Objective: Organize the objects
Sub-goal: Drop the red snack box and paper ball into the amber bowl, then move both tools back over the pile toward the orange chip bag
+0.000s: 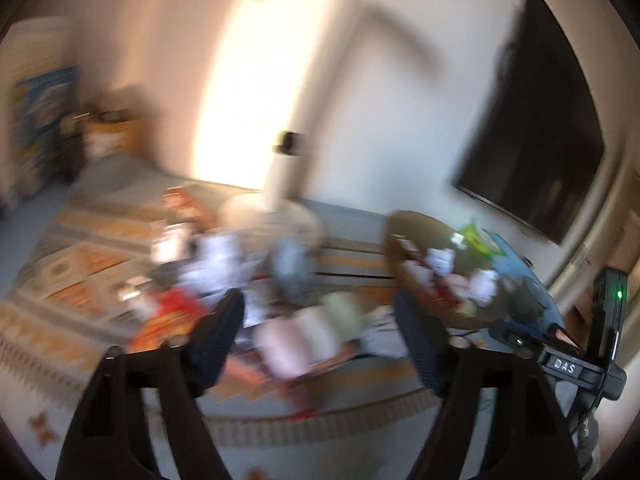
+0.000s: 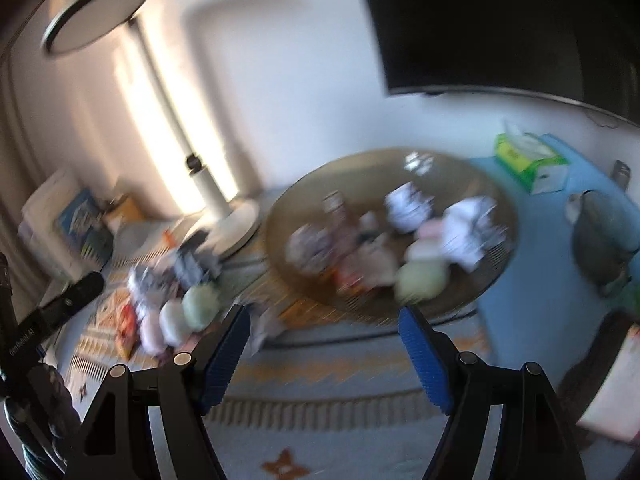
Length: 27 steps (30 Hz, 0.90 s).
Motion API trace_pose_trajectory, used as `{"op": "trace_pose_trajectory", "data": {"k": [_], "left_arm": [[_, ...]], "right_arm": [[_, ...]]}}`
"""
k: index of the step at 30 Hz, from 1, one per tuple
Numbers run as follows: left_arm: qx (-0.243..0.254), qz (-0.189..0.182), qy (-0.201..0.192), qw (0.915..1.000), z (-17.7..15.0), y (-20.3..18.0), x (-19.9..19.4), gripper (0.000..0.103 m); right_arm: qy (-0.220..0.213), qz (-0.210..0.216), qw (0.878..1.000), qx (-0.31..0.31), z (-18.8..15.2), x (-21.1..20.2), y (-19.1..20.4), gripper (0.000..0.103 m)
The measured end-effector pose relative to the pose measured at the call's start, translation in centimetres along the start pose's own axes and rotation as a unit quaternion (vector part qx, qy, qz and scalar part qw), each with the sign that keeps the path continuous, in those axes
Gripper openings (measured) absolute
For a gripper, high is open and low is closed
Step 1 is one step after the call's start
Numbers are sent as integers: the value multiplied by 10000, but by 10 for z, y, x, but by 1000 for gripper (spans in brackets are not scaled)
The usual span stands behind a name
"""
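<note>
Both views are blurred. A round brown tray point(image 2: 320, 184) on the patterned rug holds several crumpled and soft items, a pale green ball point(image 2: 420, 280) among them. The tray point(image 1: 416, 228) also shows in the left wrist view. A loose pile point(image 2: 176, 300) of pink, green and white soft things lies on the rug left of it. My left gripper point(image 1: 320, 332) is open above the pink and green rolls point(image 1: 312, 336), pads not touching them. My right gripper point(image 2: 324, 354) is open over bare rug in front of the tray, nothing between its fingers.
A blue mat point(image 2: 540, 280) at right carries a green tissue box point(image 2: 524, 156) and a grey pot-like thing point(image 2: 600, 240). A white lamp base point(image 2: 224, 216) stands behind the pile. A black screen point(image 2: 500, 20) hangs on the wall. Boxes point(image 1: 40, 128) stand at far left.
</note>
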<state>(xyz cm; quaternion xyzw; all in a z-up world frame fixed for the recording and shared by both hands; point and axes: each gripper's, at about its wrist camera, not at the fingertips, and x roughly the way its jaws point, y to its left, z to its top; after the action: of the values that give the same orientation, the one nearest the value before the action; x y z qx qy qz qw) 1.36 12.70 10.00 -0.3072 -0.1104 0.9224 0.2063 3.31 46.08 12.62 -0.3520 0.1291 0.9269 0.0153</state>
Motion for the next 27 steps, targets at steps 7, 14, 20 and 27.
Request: {"op": "trace_pose_trajectory", "data": {"k": [7, 14, 20, 27], "left_arm": [[-367, 1250, -58, 9915, -36, 96, -28, 85], [-696, 1352, 246, 9881, -52, 125, -4, 86], [-983, 1165, 316, 9878, -55, 137, 0, 86], [-1032, 1148, 266, 9877, -56, 138, -4, 86]], "right_arm": [[338, 9, 9990, -281, -39, 36, 31, 76], [500, -155, 9983, -245, -58, 58, 31, 76], [394, -342, 9979, -377, -58, 59, 38, 90], [282, -706, 9956, -541, -59, 58, 45, 98]]}}
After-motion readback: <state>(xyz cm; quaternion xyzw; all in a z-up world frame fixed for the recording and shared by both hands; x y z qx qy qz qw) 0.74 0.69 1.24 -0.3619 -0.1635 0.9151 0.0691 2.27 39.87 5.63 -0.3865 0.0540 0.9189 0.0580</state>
